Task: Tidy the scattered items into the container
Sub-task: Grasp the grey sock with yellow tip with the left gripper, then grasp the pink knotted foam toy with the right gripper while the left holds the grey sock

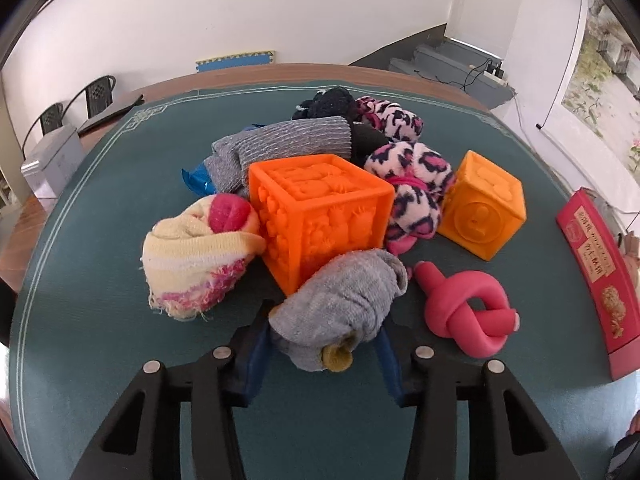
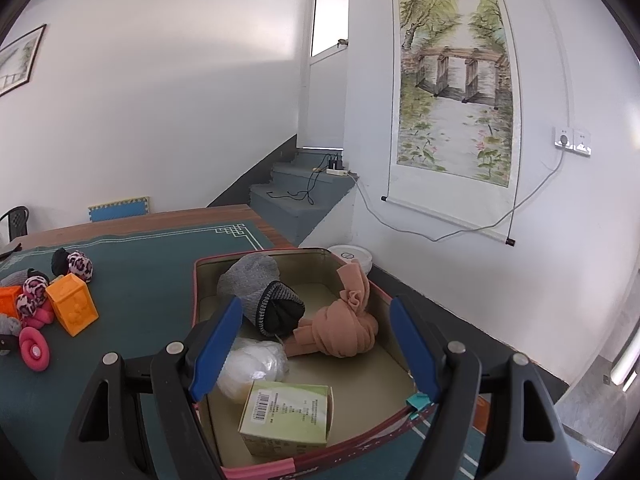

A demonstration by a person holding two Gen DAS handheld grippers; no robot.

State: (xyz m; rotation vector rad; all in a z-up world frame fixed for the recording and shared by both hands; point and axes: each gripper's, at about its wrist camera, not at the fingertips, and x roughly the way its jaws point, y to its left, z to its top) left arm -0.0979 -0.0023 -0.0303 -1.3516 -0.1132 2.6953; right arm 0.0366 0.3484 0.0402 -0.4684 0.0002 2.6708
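The left gripper [image 1: 322, 344] clamps a rolled grey sock [image 1: 340, 304]; just beyond its fingers sits the orange cube [image 1: 320, 216]. The right gripper [image 2: 316, 344] hangs open over the red container [image 2: 195, 280], a green box [image 2: 288, 412] lying between its fingers.

Each hand-held tool, left [image 1: 326, 344] and right [image 2: 316, 344], has glossy black plastic arms with slotted cut-outs, round silver screw heads at the pivots, and two blue-padded fingers [image 2: 216, 350], ridged along the right one's inner edge.
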